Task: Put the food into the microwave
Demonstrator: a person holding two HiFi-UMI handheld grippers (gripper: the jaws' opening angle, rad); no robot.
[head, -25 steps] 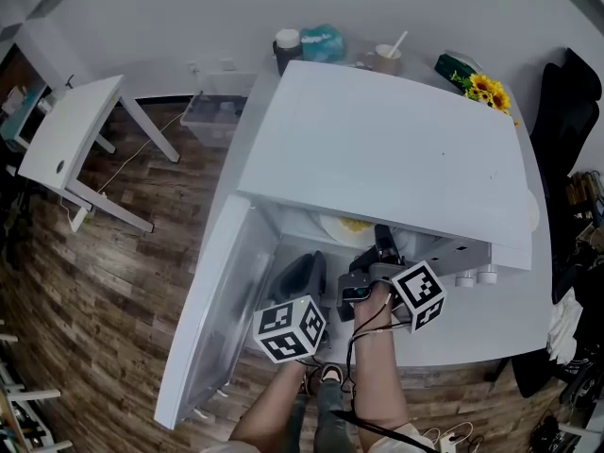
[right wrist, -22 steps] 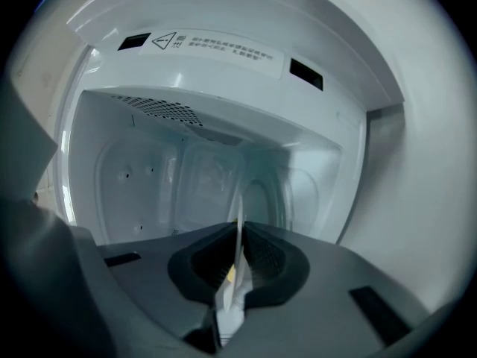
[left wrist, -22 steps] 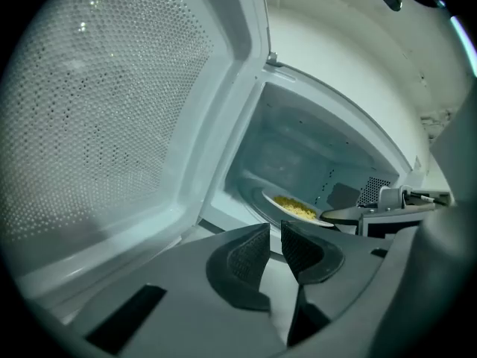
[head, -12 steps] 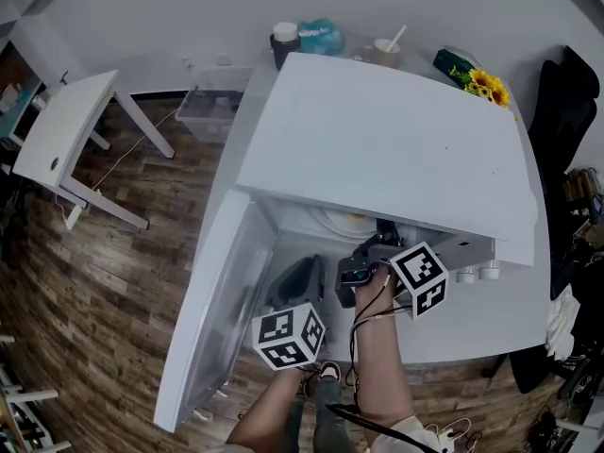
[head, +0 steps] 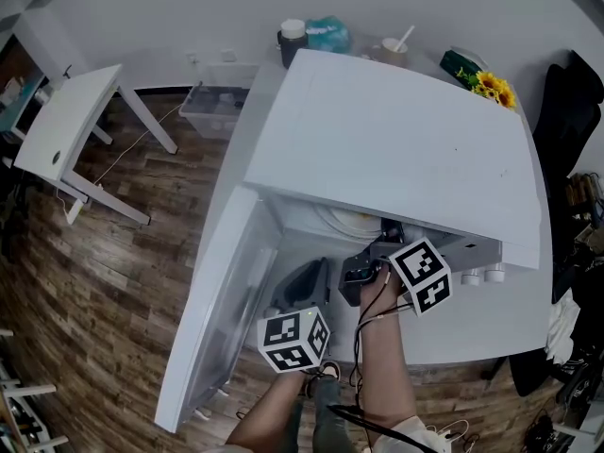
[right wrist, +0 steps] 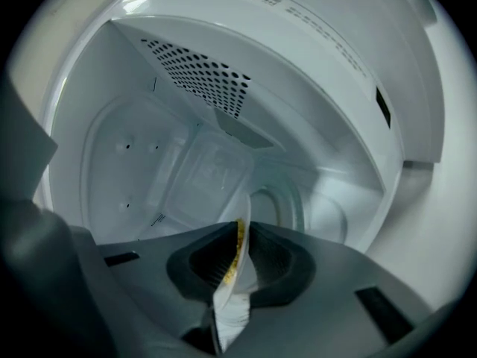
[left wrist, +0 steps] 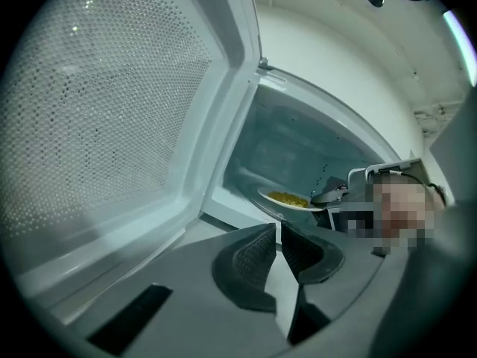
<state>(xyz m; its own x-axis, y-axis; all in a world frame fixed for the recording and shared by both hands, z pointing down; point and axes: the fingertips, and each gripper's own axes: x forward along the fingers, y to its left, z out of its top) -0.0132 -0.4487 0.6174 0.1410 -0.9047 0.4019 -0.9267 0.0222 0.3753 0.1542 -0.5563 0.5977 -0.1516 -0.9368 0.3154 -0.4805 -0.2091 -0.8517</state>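
Observation:
A white plate with yellow food [left wrist: 287, 198] hangs inside the open cavity of the white microwave [head: 396, 140]. My right gripper [right wrist: 238, 263] is shut on the plate's rim, which it sees edge-on between its pads. From the head view only a sliver of the plate [head: 347, 219] shows under the microwave's top edge, with the right gripper [head: 377, 251] reaching in. My left gripper [left wrist: 279, 253] hovers at the opening's lower left, near the swung-out door [head: 217, 319], jaws shut with nothing between them. Its marker cube [head: 294, 340] shows below.
The door's perforated window [left wrist: 112, 103] fills the left gripper view's left side. Knobs [head: 477, 275] stick out at the microwave's right front. Behind it stand a jar [head: 291, 41], a cup [head: 389, 55] and sunflowers [head: 491, 88]. A white table [head: 66, 130] and a plastic bin [head: 217, 111] stand at the left.
The right gripper has rolled a little with the plate still in it, staying in the cavity. The left gripper has hardly moved.

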